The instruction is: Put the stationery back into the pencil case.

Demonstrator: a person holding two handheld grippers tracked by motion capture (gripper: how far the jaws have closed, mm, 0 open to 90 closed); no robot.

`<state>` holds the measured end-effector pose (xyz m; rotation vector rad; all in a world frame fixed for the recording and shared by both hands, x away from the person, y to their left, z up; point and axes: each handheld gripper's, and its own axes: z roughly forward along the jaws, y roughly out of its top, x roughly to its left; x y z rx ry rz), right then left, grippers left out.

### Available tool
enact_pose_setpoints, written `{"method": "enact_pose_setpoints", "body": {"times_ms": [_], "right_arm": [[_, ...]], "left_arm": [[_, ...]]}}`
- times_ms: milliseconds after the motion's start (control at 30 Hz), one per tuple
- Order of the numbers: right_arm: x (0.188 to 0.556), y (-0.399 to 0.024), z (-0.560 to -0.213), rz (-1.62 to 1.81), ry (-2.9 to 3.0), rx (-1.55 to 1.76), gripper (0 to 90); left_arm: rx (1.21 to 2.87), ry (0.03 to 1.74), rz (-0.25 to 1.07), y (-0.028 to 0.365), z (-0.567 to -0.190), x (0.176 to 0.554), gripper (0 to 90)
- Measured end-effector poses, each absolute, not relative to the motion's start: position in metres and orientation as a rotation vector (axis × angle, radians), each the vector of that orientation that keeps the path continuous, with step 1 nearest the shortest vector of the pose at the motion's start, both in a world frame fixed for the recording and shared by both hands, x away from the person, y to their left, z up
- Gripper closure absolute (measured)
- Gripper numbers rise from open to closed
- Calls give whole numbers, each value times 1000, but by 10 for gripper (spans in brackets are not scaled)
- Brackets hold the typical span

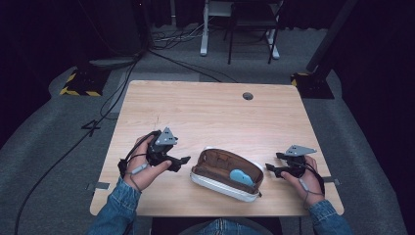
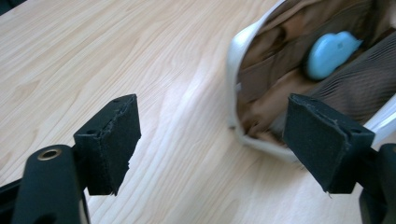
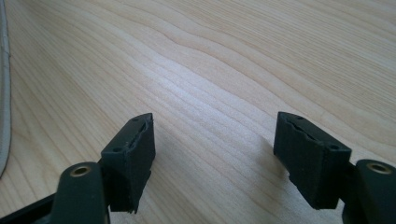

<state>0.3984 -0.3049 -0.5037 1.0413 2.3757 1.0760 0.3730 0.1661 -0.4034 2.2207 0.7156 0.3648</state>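
Observation:
An open pouch with a white shell and brown lining lies near the table's front edge. A light blue object rests inside it toward its right end. My left gripper sits just left of the pouch, jaws open with nothing between them. In the left gripper view the pouch lies ahead on the right, the blue object in its lining, and my left gripper stands wide over bare wood. My right gripper rests right of the pouch, open; its own view shows my right gripper over bare table.
The wooden table has a round cable hole at the back right. Beyond it are a chair and desk legs, cables on the grey floor, and a yellow-black striped base at the back left. The pouch's white rim edges the right gripper view.

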Motion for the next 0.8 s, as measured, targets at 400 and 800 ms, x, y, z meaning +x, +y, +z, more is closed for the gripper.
{"method": "enact_pose_setpoints", "body": {"times_ms": [400, 800], "right_arm": [[398, -305, -504, 1076, 2376, 1041, 295], [398, -305, -504, 1076, 2376, 1041, 295]], "left_arm": [[2208, 844, 422, 207, -431, 378, 170], [2236, 935, 433, 232, -464, 381, 166]]}}
